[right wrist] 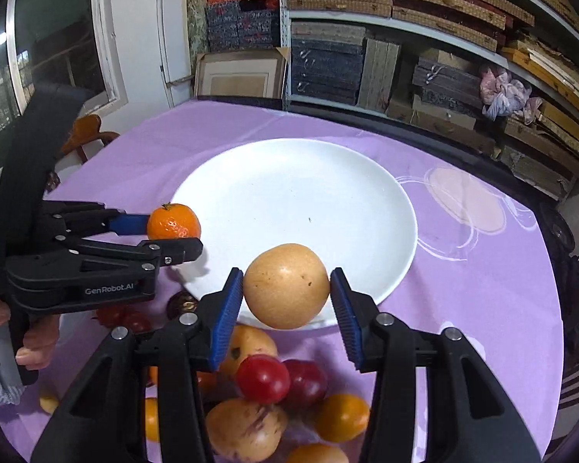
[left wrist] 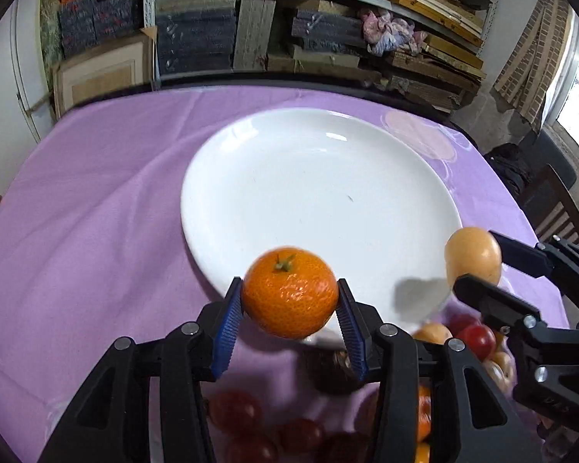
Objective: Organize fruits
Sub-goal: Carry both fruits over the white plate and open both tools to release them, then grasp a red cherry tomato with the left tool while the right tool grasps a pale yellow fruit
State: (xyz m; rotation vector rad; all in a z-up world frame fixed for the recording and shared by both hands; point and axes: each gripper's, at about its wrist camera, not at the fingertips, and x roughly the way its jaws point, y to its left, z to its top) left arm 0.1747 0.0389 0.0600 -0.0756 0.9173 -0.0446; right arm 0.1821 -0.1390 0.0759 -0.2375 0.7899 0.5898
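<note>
Two fruits hang at the near rim of the round white ceramic plate [right wrist: 328, 177] on the lilac-clothed table [left wrist: 96, 208]. Right gripper [right wrist: 286, 296] jaws pinch a tan pear [right wrist: 285, 285]; left gripper [left wrist: 288, 303] jaws pinch an orange mandarin [left wrist: 289, 297]. Lower each well inside the plate's rim before releasing, and apart.

Glossy white glazed plate [left wrist: 251, 177] seen at 12 o'clock; matt purple cloth [left wrist: 77, 231]; dimpled shiny mandarin [left wrist: 289, 297]; ribbed blue pads [left wrist: 227, 324].
</note>
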